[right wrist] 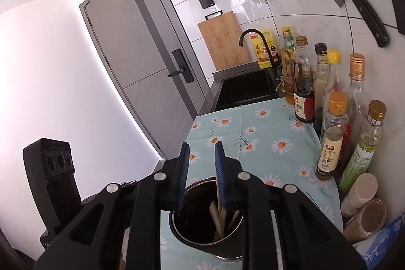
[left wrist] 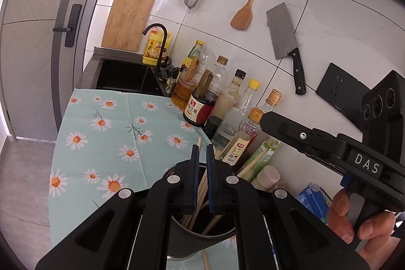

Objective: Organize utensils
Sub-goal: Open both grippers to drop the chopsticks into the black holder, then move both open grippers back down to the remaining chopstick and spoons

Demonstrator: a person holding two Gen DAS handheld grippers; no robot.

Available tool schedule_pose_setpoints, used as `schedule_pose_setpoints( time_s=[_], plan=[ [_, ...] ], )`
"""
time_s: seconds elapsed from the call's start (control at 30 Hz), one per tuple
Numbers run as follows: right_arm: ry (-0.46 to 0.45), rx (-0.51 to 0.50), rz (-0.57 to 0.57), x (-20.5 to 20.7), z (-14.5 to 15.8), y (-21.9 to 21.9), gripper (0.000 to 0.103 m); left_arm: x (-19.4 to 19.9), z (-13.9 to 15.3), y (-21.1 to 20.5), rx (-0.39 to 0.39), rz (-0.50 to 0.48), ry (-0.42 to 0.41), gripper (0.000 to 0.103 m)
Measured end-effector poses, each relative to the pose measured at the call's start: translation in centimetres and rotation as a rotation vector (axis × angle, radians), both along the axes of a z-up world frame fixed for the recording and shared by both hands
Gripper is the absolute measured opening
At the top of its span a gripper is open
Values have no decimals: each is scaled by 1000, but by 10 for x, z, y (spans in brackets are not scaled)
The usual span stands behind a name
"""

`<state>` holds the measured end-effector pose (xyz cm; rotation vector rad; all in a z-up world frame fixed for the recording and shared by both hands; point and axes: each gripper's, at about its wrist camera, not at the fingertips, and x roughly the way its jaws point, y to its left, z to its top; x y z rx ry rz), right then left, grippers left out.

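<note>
A dark round utensil holder (left wrist: 202, 241) stands on the daisy-print cloth (left wrist: 106, 133) and holds several wooden chopsticks (left wrist: 201, 190). My left gripper (left wrist: 202, 151) hovers right above it, jaws open a little, one chopstick (left wrist: 199, 143) showing in the gap, not clamped. One loose chopstick end (left wrist: 206, 261) lies on the cloth beside the holder. In the right wrist view the holder (right wrist: 202, 244) sits below my right gripper (right wrist: 202, 151), which is open and empty above the chopsticks (right wrist: 219, 216) inside. The right gripper's body (left wrist: 329, 146) shows in the left wrist view.
Several sauce and oil bottles (left wrist: 202, 103) line the tiled wall at the right (right wrist: 331, 138). A sink (left wrist: 126, 77) with a black faucet (left wrist: 158, 34) lies beyond the cloth. A cleaver (left wrist: 286, 42), wooden spatula (left wrist: 246, 6), strainer and cutting board (left wrist: 126, 22) hang on the wall.
</note>
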<state>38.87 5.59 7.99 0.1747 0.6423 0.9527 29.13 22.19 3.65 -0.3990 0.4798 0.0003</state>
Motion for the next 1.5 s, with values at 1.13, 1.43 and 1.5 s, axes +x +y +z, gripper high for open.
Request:
schedule_pose_setpoints(
  time_s=[1.13, 1.43, 1.5],
  plan=[
    [207, -10, 93, -70, -44, -100, 33, -98, -24, -80, 33, -3, 246, 24],
    [373, -58, 195, -79, -95, -106, 33, -115, -51, -90, 45, 45, 390, 24],
    [426, -52, 217, -78, -108, -107, 33, -121, -57, -91, 40, 62, 421, 24]
  ],
)
